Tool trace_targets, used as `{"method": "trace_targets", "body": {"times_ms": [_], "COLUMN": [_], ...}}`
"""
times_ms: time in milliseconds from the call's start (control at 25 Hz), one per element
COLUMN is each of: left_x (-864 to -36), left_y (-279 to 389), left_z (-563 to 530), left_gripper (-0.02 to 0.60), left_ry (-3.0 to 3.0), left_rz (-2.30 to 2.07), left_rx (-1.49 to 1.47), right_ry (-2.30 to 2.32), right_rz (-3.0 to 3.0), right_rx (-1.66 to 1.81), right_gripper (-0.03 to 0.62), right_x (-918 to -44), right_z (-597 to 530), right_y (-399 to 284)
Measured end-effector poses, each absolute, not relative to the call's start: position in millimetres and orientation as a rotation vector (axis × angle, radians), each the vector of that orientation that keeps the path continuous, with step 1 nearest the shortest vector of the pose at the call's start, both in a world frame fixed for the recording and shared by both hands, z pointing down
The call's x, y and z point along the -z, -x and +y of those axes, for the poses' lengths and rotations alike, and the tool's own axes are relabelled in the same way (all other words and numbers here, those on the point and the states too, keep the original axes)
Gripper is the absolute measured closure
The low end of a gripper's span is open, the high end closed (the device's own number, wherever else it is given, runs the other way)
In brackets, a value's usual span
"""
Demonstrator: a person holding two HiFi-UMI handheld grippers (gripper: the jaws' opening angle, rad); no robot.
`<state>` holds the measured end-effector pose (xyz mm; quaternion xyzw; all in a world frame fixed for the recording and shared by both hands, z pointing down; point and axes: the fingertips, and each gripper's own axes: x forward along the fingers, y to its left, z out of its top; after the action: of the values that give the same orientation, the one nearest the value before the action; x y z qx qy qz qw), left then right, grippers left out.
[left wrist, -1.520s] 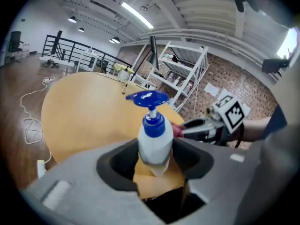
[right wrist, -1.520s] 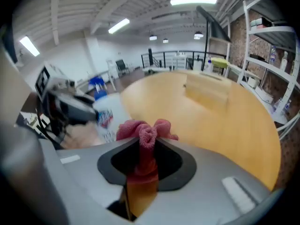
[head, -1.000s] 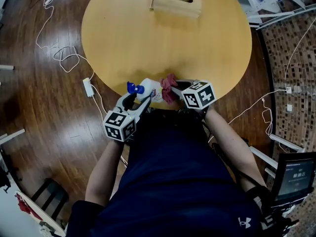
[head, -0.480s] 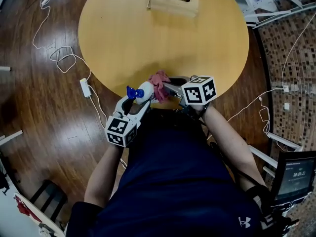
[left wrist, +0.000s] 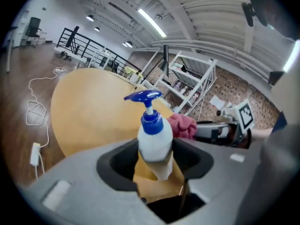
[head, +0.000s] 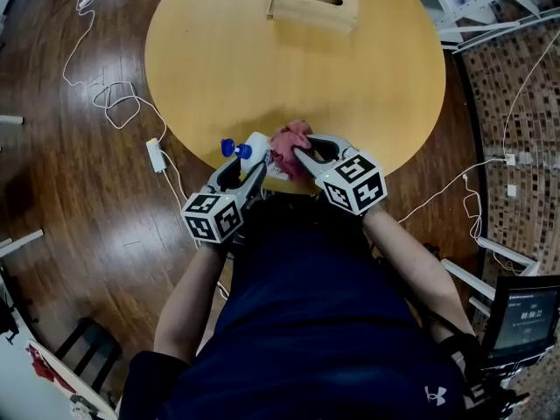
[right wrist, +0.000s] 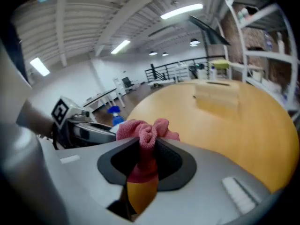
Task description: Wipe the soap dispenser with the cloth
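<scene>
Evidently you are mid-wipe, left gripper (head: pixel 248 166) clamped on the soap dispenser (head: pixel 256 150), right gripper (head: pixel 300 153) pinching the cloth (head: pixel 289 137) just beside it; next, rub the cloth along its body.

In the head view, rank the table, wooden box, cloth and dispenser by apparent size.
1. table
2. wooden box
3. cloth and dispenser: they look about alike and both are partly hidden, so no ranking between them.
</scene>
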<state>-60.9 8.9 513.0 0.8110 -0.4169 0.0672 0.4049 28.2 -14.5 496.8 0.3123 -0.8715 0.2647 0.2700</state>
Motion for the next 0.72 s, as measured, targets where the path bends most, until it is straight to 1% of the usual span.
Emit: {"method": "trace_targets", "body": {"times_ms": [80, 160, 240, 320, 440, 520, 600, 720], "left_x": [-514, -513, -514, -514, -510, -509, -511, -516], "left_y": [63, 65, 67, 66, 62, 62, 65, 67], "left_z": [8, 9, 11, 11, 11, 9, 8, 3], "left_gripper": [0.35, 0.35, 0.35, 0.35, 0.35, 0.35, 0.35, 0.35], "left_ry": [-2.034, -2.011, -1.98, -1.972, -2.001, -2.005, -1.976, -1.919], "left_rz": [-1.053, -1.075, -1.094, -1.1, -1.093, -1.089, -1.098, -1.119], "left_rx": [-0.163, -0.148, -0.117, -0.1, -0.122, -0.143, -0.148, -0.131], "right_ry": [-0.663, -0.569, -0.579, -0.607, -0.625, -0.624, -0.619, -0.538], "right_rz": [-2.401, -2.392, -2.336, -2.232, -2.07, -1.998, -2.075, -2.278], "right_rx": [-0.549, -0.456, -0.417, -0.405, -0.446, -0.406, -0.288, -0.05], "right_gripper": [0.496, 0.496, 0.496, 0.496, 0.496, 0.496, 0.496, 0.496], "right_x": [-488, -494, -507, -529, -560, -564, -539, -488], "right_z": [0, 11, 13, 16, 26, 28, 26, 30], "right_y": [8, 24, 11, -17, -56, -67, -50, 5]}}
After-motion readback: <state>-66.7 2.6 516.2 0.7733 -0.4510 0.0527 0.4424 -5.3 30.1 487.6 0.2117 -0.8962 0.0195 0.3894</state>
